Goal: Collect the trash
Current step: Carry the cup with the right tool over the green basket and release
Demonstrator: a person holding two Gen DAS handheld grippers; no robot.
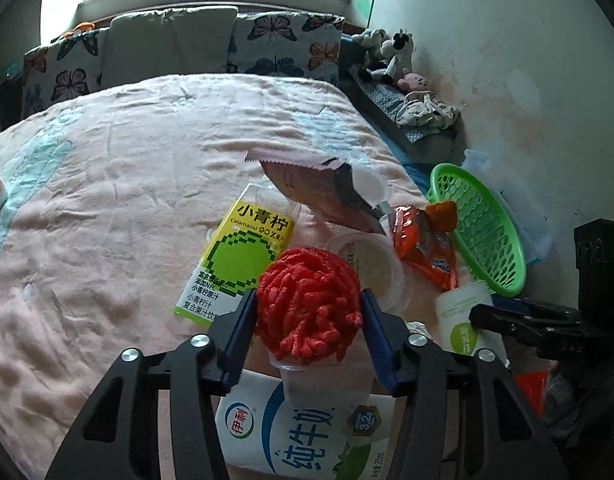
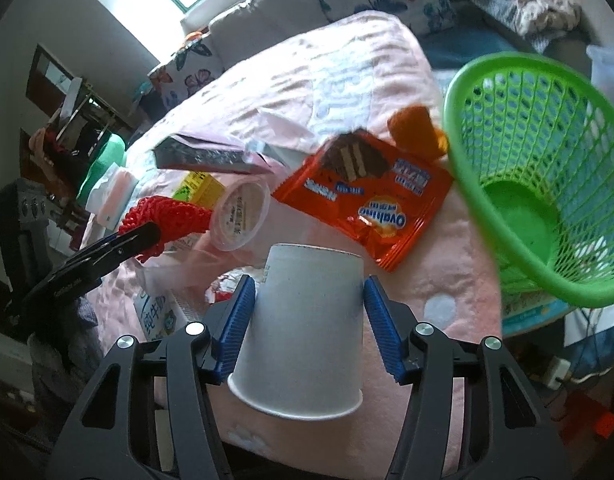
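**Both grippers hold trash over the bed**

The left gripper [image 1: 307, 312] points forward at lower centre of its frame, its blue pads pressed on a red mesh ball [image 1: 307, 304]. The right gripper [image 2: 307, 320], also lower centre, clamps a white paper cup [image 2: 303, 332], lying with its rim toward the camera. The green basket [image 2: 547, 184] sits tilted at the right edge, near the orange wrapper [image 2: 367, 208]; bare pink blanket [image 1: 107, 200] fills the left.
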